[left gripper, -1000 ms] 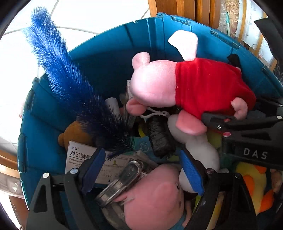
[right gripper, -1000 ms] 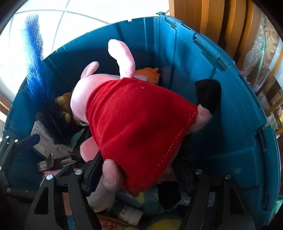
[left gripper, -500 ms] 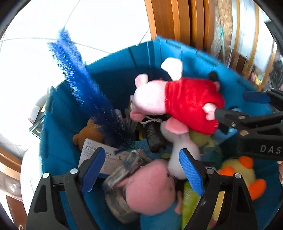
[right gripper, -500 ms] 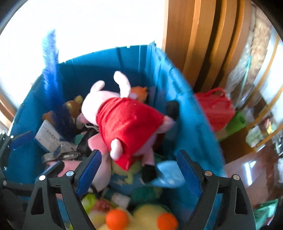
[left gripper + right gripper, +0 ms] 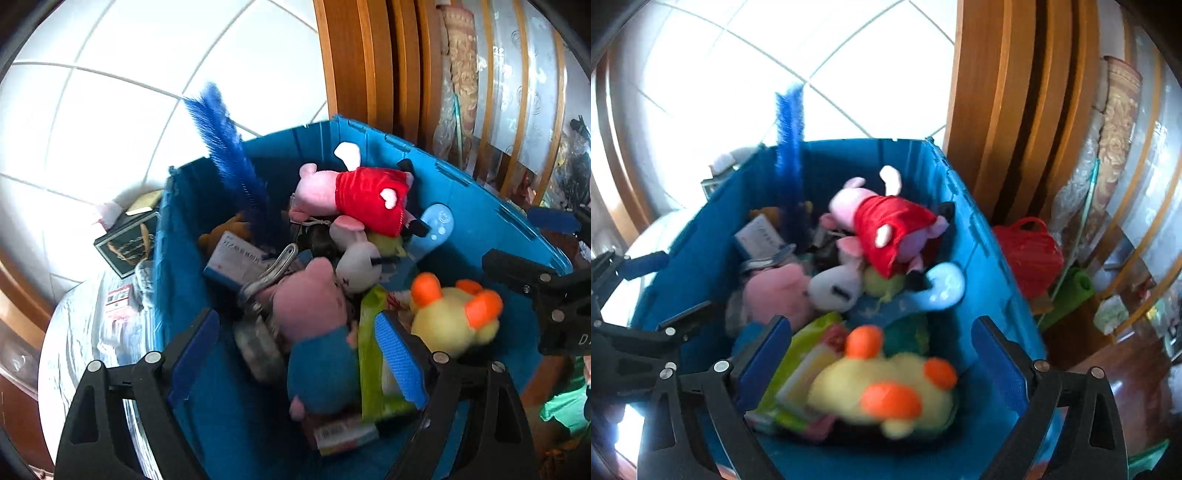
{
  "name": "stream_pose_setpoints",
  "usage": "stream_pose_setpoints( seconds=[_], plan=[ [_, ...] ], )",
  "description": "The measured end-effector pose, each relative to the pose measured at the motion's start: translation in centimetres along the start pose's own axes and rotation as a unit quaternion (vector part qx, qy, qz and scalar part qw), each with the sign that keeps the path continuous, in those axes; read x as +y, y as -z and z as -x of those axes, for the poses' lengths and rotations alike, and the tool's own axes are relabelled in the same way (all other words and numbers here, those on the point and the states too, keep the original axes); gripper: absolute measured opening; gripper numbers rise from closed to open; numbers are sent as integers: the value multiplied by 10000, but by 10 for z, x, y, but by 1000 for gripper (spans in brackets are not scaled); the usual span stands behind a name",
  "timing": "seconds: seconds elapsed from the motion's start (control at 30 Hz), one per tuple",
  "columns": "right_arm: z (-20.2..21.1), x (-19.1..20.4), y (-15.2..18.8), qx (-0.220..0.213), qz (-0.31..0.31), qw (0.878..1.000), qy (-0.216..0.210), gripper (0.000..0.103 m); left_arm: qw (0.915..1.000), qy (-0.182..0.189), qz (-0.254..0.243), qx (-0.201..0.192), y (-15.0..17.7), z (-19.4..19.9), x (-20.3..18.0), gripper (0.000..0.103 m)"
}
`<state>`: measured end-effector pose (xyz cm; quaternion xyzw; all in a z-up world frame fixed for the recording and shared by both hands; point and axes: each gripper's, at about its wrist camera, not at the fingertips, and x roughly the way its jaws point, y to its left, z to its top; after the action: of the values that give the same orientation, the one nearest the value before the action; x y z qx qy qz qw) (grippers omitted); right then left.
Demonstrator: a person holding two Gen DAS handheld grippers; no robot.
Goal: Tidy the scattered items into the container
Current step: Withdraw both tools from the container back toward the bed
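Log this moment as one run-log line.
stage: after drop | pink plush in red dress: lying atop pile in blue bin | right gripper: opening, empty | left gripper: open, empty

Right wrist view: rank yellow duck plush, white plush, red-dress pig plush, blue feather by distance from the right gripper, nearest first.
From the right gripper, jaws opening with nothing between them:
1. yellow duck plush, at the near end of the bin
2. white plush, mid-bin
3. red-dress pig plush, farther back, on top
4. blue feather, far left corner
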<state>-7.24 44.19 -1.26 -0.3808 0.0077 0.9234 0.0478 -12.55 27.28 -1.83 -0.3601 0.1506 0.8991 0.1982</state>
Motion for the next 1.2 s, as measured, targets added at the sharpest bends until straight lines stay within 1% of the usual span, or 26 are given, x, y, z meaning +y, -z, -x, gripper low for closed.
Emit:
stream_pose_setpoints(
  seconds=[0.07,0.2,0.3,0.33,0.4,0.47,0.57,0.7,0.87,1.0,1.2],
  plan=[
    [14,6,13,-148,-132,9998,-11,103,9998,13,12,-213,15,18,2,87],
    [37,20,39,-341,-478,9981,169,103,9986,196,159,-460,39,48,17,87],
    [56,38,57,-424,-650,9966,281,103,9968,204,95,-765,58,76,28,88],
    [62,45,62,-443,-696,9961,314,103,9960,176,51,-874,66,86,33,89],
    [72,60,73,-458,-775,9953,345,103,9945,171,15,-1031,81,102,41,99],
    [80,78,85,-475,-876,9945,310,103,9928,246,16,-1172,97,117,52,100],
    [90,105,101,-464,-998,9935,277,103,9922,386,-24,-1184,120,131,66,101],
    [107,144,117,-566,-1016,9929,244,103,9920,400,-39,-1196,144,143,87,101],
    [119,196,125,-672,-908,9935,161,103,9929,348,219,-1112,174,151,130,101],
    [117,233,121,-675,-742,9950,-34,103,9933,293,429,-1035,192,153,160,101],
    [96,279,101,-587,-281,9974,-306,103,9912,86,899,-970,202,142,201,101]
  ],
)
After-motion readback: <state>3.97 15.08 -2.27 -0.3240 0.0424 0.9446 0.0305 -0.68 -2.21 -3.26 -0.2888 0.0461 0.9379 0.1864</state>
